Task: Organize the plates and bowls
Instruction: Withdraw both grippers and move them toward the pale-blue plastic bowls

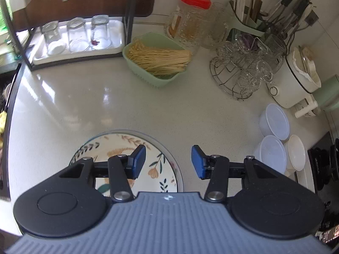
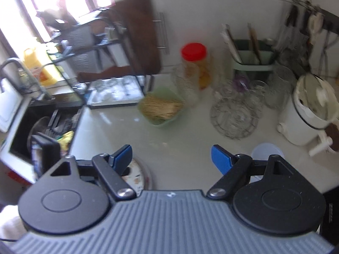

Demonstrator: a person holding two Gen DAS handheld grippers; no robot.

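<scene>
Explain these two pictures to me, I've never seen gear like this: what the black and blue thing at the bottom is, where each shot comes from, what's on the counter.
Each picture comes from a camera mounted on a tool a person carries, looking forward along its two fingers. The first shows the left hand-held gripper, the second the right hand-held gripper; the blue pieces are finger pads. Both stand open and hold nothing. On the white counter lie a floral plate, partly under the left tool, three white plastic bowls, a green basket of dry noodles, a red-lidded jar, a wire rack of glassware and a tray of upturned glasses. The right view is blurred.
</scene>
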